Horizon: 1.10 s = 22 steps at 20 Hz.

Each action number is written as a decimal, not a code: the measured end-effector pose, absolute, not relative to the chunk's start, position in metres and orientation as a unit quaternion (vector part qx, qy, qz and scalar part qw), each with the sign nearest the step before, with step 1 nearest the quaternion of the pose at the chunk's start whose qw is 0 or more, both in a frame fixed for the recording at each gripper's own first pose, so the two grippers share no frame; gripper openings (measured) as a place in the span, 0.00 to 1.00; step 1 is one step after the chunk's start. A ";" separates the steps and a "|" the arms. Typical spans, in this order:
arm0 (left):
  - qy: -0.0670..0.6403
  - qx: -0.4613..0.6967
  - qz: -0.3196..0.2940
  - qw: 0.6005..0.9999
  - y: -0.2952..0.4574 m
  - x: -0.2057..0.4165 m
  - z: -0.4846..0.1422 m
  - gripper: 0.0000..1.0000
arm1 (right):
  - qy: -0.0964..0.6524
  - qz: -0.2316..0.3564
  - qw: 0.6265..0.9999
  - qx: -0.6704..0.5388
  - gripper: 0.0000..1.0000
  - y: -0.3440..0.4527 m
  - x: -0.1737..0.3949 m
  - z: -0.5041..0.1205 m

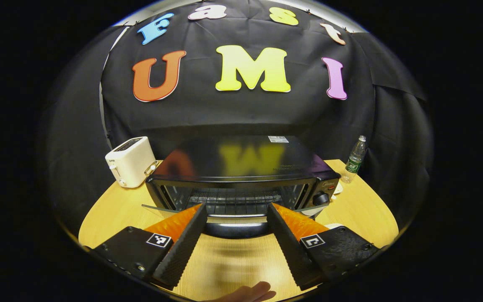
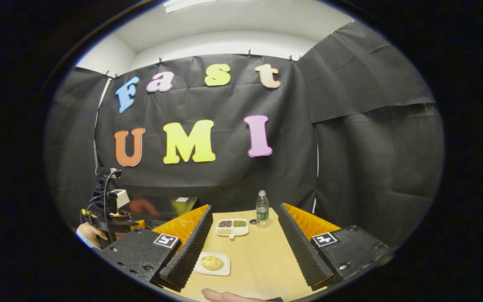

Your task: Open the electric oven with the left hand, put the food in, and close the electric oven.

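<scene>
The counter (image 1: 350,209) of pale wood carries everything. On it the electric oven (image 1: 241,176), black and glossy, fills the middle of the left gripper view at twelve o'clock from the left gripper (image 1: 235,247). Its door (image 1: 233,228) appears dropped open toward the camera, with the rack (image 1: 235,200) exposed behind it, though the blur at the door's edge leaves the angle uncertain. The left fingers (image 1: 183,247) are spread wide and hold nothing, flanking the door.

A white toaster (image 1: 131,161) stands at ten o'clock of the oven, a water bottle (image 1: 355,159) at two o'clock.

In the right gripper view the right gripper (image 2: 245,247) also gapes wide and empty. The food, a bun (image 2: 212,263) on a small white plate (image 2: 221,270), lies on the counter just beside the inner face of its left finger, at about seven o'clock. A divided dish (image 2: 232,227) sits farther off at twelve.

The risk is likely the pickup: the bun is soft and the plate shallow, so pinching too low could skid the plate, and carrying it past the hanging door could knock either.
</scene>
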<state>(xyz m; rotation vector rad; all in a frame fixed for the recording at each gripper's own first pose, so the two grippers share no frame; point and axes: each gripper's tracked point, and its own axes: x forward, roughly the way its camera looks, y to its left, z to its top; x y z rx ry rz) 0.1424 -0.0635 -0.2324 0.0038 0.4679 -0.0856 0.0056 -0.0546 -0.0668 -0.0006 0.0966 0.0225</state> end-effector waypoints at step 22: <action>0.276 0.004 -0.040 0.960 -0.072 0.035 -0.362 0.83 | 0.062 0.018 0.998 -0.003 0.95 -0.038 0.000 -0.081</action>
